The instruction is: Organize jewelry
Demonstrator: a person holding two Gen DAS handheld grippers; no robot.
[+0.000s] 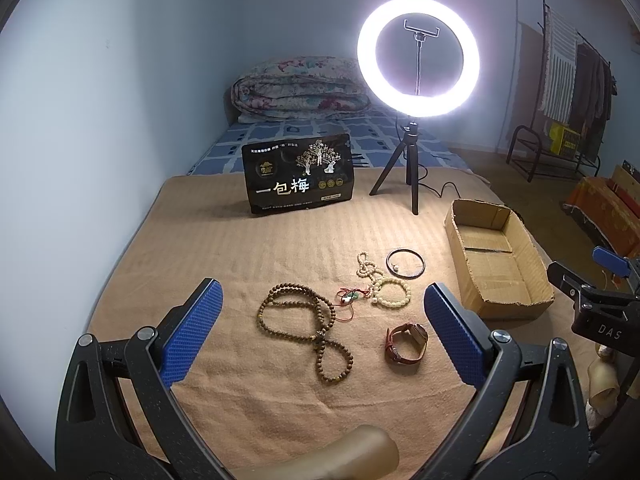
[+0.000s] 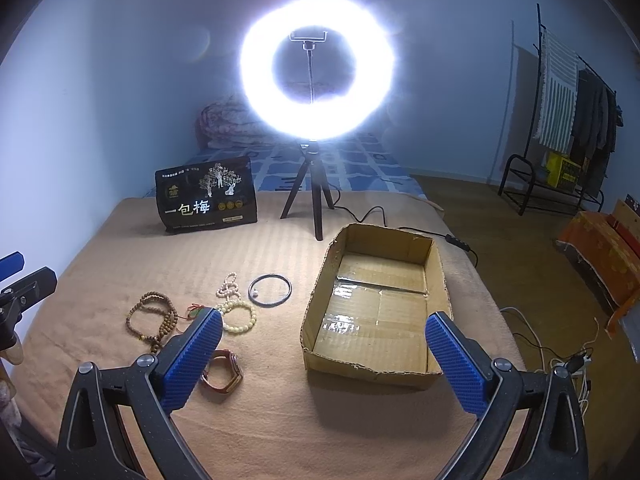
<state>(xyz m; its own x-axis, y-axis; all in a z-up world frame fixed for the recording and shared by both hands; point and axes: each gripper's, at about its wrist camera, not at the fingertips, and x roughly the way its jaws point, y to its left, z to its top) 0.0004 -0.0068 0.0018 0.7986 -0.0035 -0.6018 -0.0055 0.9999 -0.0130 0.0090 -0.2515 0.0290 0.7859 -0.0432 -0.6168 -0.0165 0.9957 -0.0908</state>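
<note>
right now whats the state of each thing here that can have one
shallow brown cardboard box: open, empty
white ring light on a tripod: lit
phone clamp inside the ring: empty
brown-strap wristwatch: strap fastened in a loop, on the blanket
long brown wooden bead strand: lying loose, looped over itself
thin black bangle: lying flat
black snack pouch: standing upright
left gripper: open, holding nothing
right gripper: open, holding nothing
</note>
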